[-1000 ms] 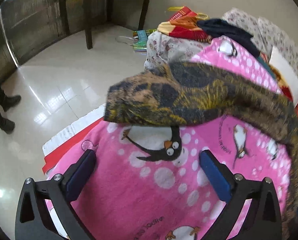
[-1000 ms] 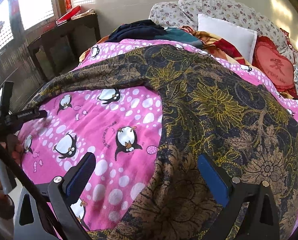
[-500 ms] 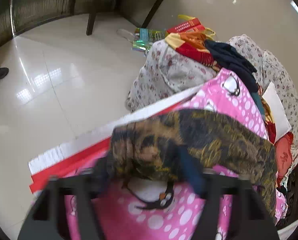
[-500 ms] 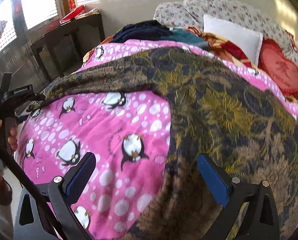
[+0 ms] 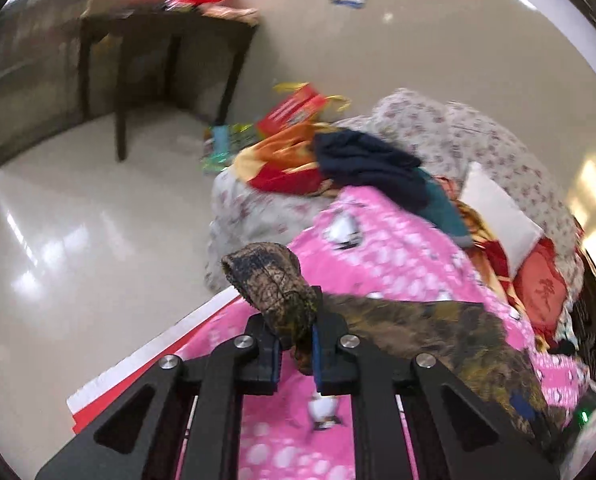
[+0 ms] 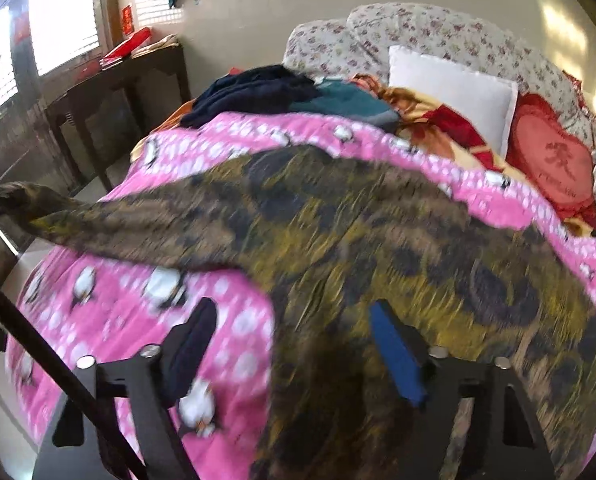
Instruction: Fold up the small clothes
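A brown, yellow and navy flower-patterned garment [image 5: 418,328] lies spread over a pink penguin blanket [image 5: 390,256] on a bed. My left gripper [image 5: 296,344] is closing and its pads pinch one end of the garment, which bunches above the fingers and hangs lifted off the blanket. In the right wrist view that raised end stretches to the far left edge. My right gripper [image 6: 292,320] hovers low over the garment [image 6: 378,240]. Its jaws are closing with a fold of the cloth between them, and the pads do not press on it.
Dark navy and teal clothes [image 5: 362,160] are piled at the blanket's far end, with a white pillow [image 6: 450,88] and red cushion [image 6: 550,164] behind. A dark wooden table [image 5: 158,40] and bags [image 5: 294,108] stand on the glossy floor left of the bed.
My left gripper has shut on the garment's end and risen, pulling it off the blanket. My right gripper has slid over the garment and its jaws have narrowed.
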The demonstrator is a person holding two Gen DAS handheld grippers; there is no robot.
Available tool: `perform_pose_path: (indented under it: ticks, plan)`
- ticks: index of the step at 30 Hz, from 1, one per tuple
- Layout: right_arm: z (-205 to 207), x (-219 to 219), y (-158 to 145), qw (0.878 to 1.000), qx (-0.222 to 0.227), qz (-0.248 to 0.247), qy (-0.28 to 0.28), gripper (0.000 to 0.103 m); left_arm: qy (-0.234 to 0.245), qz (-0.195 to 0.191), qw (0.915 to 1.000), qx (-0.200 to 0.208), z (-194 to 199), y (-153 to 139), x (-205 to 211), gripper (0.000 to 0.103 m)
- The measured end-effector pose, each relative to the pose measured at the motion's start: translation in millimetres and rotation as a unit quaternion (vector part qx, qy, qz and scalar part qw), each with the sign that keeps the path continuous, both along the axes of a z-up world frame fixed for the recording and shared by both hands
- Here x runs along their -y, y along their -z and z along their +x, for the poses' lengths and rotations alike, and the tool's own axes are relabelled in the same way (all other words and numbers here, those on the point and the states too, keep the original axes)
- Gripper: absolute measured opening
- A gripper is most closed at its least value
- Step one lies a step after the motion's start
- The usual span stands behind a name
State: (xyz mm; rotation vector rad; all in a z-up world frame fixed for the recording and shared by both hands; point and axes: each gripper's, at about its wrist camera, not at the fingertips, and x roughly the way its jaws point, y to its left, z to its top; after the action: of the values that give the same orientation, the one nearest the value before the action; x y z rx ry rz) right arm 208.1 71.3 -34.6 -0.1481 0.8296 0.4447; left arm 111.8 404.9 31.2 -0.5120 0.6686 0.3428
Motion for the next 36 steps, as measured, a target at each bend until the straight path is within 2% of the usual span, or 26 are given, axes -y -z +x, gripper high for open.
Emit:
perform_pose_path:
  ticks: [4, 10, 13, 14, 16, 17, 18, 20, 25, 30, 33, 36]
  plan:
    - [24, -13, -5, 1.0, 0.004, 0.007, -0.011, 0.064, 0.04, 0.017, 0.999, 0.013, 10, -27, 26, 0.011]
    - [64, -31, 19, 1.0, -0.023, 0.016, 0.009, 0.064, 0.106, 0.037, 0.9932, 0.03, 25, -61, 81, 0.011]
    - [82, -39, 47, 0.998, -0.065, -0.004, 0.015, 0.065, 0.147, 0.052, 0.9872, 0.035, 39, -73, 122, 0.011]
    - [81, -37, 47, 0.998, -0.061, -0.002, 0.01, 0.065, 0.162, 0.055, 0.9845, 0.037, 45, -74, 137, 0.011]
    - [78, -21, 34, 0.996, -0.077, 0.039, -0.002, 0.064, 0.189, 0.058, 0.9793, 0.042, 56, -73, 164, 0.011]
    - [77, -10, 28, 0.994, -0.085, 0.061, 0.004, 0.066, 0.203, 0.056, 0.9768, 0.04, 63, -69, 179, 0.011]
    - [75, 10, 18, 0.992, -0.086, 0.089, 0.021, 0.073, 0.216, 0.05, 0.9744, 0.037, 70, -63, 192, 0.011]
    - [70, 43, 1, 0.99, -0.072, 0.117, 0.044, 0.082, 0.245, 0.035, 0.9685, 0.028, 88, -47, 220, 0.011]
    - [64, 126, -26, 0.987, -0.041, 0.115, 0.103, 0.083, 0.299, 0.014, 0.9541, 0.0, 117, -2, 287, 0.011]
    - [68, 195, -20, 0.981, -0.041, 0.11, 0.153, 0.083, 0.336, 0.007, 0.9415, -0.027, 140, 37, 353, 0.011]
    - [68, 232, -12, 0.976, -0.043, 0.107, 0.184, 0.083, 0.356, 0.012, 0.9336, -0.034, 147, 47, 388, 0.011]
    - [68, 264, -6, 0.97, -0.047, 0.105, 0.214, 0.083, 0.387, 0.017, 0.9215, -0.034, 145, 52, 423, 0.011]
